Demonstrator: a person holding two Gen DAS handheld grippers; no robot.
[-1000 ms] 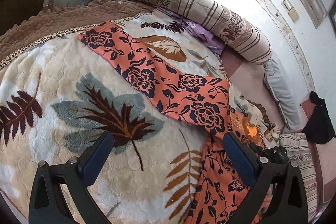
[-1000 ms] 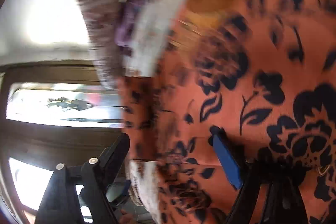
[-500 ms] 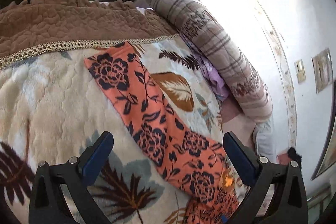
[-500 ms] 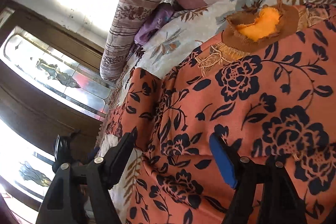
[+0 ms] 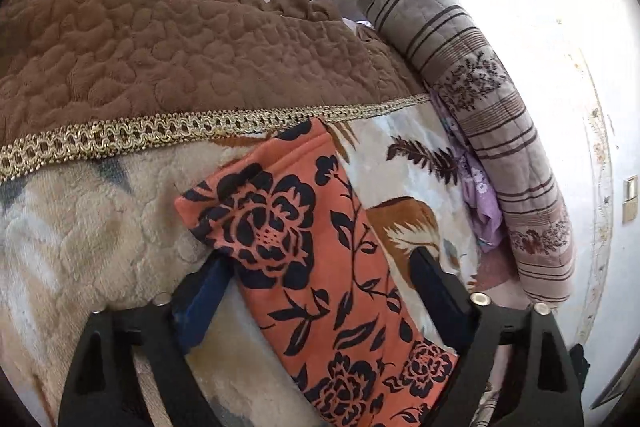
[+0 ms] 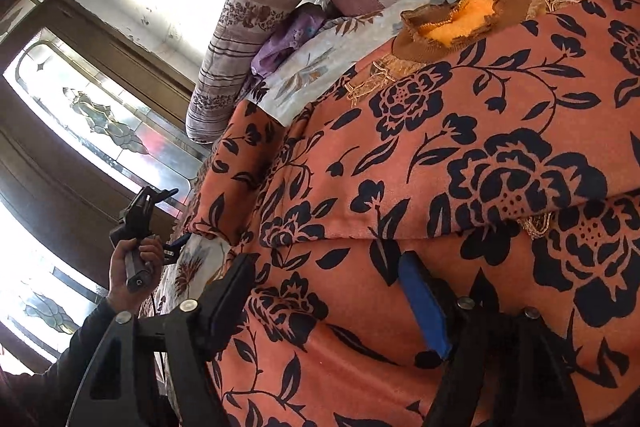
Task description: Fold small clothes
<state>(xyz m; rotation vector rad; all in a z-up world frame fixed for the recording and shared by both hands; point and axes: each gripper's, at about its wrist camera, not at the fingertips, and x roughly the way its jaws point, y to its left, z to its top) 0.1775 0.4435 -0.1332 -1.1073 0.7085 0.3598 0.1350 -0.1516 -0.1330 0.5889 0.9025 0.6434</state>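
Observation:
An orange garment with a dark flower print [image 5: 280, 211] lies spread on a cream leaf-patterned blanket [image 5: 80, 227]. One narrow end of it reaches up to the blanket's gold trim. My left gripper [image 5: 318, 259] straddles that end, and its jaws are closing with the cloth between them. The left pad [image 5: 200, 299] is at the cloth's edge, while the right finger [image 5: 436, 283] stands clear of it. My right gripper [image 6: 325, 261] hovers open over the wide part of the garment [image 6: 440, 155], where a fold line crosses. A hand [image 6: 132, 267] holds the left gripper [image 6: 148, 219] at the far end.
A brown quilted border [image 5: 160, 47] edges the blanket. A rolled striped quilt [image 5: 500, 131] lies along the wall with a purple cloth [image 5: 480, 195] tucked beside it. A small brown and orange knitted piece [image 6: 460, 23] lies beyond the garment. Patterned glass panels [image 6: 100, 115] stand at the left.
My left gripper has travelled along the narrow strip to its end, and its jaws have drawn in around it. The right view has cleared from blur and shifted slightly over the garment.

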